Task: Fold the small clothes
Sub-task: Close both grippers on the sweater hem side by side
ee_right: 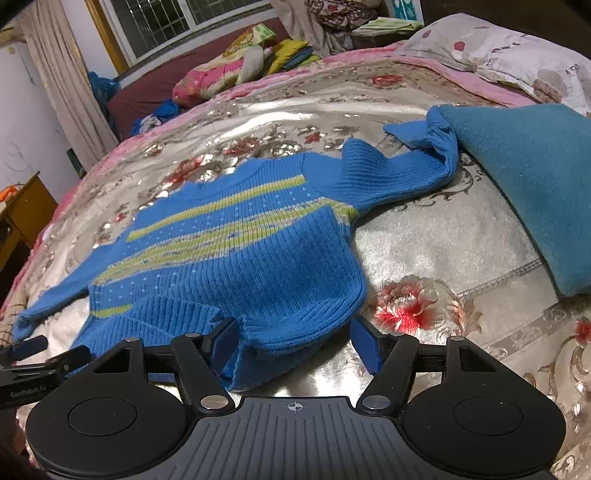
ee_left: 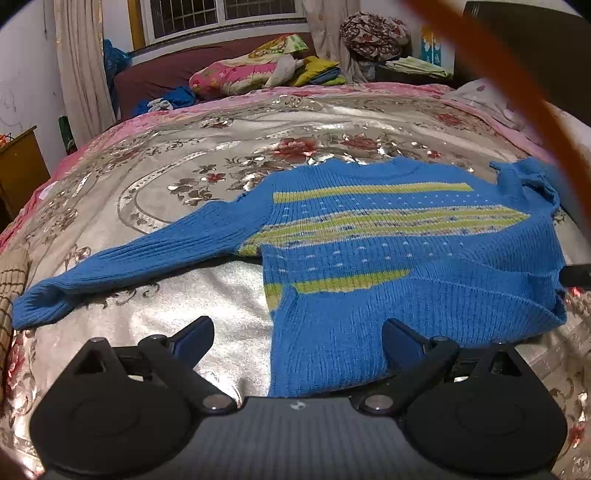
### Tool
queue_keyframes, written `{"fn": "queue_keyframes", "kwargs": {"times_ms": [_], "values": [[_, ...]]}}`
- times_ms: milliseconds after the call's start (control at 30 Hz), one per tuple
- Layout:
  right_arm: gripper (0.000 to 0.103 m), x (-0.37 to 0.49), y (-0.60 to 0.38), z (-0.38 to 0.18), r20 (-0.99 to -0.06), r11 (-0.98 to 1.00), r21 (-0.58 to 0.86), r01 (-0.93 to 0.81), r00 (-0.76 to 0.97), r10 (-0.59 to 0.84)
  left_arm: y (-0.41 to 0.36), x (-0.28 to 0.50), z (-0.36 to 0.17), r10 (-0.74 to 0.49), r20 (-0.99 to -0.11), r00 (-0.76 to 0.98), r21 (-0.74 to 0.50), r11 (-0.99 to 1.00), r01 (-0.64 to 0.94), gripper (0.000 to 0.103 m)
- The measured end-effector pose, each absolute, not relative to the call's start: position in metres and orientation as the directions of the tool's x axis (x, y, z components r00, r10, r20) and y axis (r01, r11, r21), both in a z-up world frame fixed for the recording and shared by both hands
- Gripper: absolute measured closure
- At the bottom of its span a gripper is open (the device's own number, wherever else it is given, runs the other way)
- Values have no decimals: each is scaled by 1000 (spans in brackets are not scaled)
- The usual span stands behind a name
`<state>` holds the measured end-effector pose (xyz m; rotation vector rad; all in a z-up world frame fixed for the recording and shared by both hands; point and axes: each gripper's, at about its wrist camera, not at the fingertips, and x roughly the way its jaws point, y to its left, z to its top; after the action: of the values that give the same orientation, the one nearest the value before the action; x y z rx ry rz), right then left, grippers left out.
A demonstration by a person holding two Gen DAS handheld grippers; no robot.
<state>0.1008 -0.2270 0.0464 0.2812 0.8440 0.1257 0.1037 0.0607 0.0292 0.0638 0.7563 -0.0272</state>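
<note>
Behind the work area stood a barred window [ee_left: 221, 14], a curtain [ee_left: 79, 62] and a second bed piled with folded bedding [ee_left: 240, 74]. Your work surface was a bed covered by a silver floral bedspread [ee_left: 184, 147] with a pink border. On it lay the sweater [ee_left: 369, 240], blue knit with yellow-green stripes, spread across the middle of the bedspread. One sleeve [ee_left: 110, 266] ran out flat to the left in the left wrist view, and the other sleeve [ee_right: 399, 173] lay crumpled, reaching up to a teal cloth [ee_right: 524, 192] on the right side of the bed. The lower part of the sweater was turned up over the striped chest, with the ribbed hem [ee_right: 295, 325] bunched nearest your right hand. Your left gripper [ee_left: 297, 341] was wide apart and held nothing; the folded edge of the sweater lay below the gap, nearer the right-hand finger. Your right gripper [ee_right: 293, 341] stood partly apart with the bunched hem between its fingers; its left finger [ee_right: 225, 338] was against the knit, and its right finger [ee_right: 364, 343] stood clear of it. A pillow [ee_right: 517, 51] lay at the far right of the bed. An orange cable [ee_left: 498, 74], blurred, crossed the upper right of the left wrist view.
</note>
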Motion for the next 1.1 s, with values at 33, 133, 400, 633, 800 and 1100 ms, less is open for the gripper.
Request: {"fn": "queue_keyframes", "kwargs": {"times_ms": [33, 133, 400, 633, 800, 1100], "values": [[36, 103, -227, 46, -721, 952, 305, 0, 653, 231, 62, 106, 30, -2, -686, 727, 43, 998, 43, 0], [36, 106, -222, 42, -725, 945, 327, -14, 638, 260, 63, 111, 31, -8, -687, 726, 30, 999, 39, 0], [54, 107, -195, 37, -742, 960, 240, -142, 611, 276, 59, 122, 24, -15, -716, 698, 51, 996, 73, 11], [94, 108, -196, 32, -768, 956, 234, -176, 569, 293, 73, 122, 23, -70, -756, 651, -42, 997, 58, 50], [97, 98, -202, 40, -763, 952, 234, -198, 570, 306, 74, 117, 30, -88, -750, 655, -52, 996, 75, 52], [98, 74, -227, 52, -770, 949, 249, -191, 555, 314, 83, 117, 31, -134, -744, 655, -88, 991, 103, 50]]}}
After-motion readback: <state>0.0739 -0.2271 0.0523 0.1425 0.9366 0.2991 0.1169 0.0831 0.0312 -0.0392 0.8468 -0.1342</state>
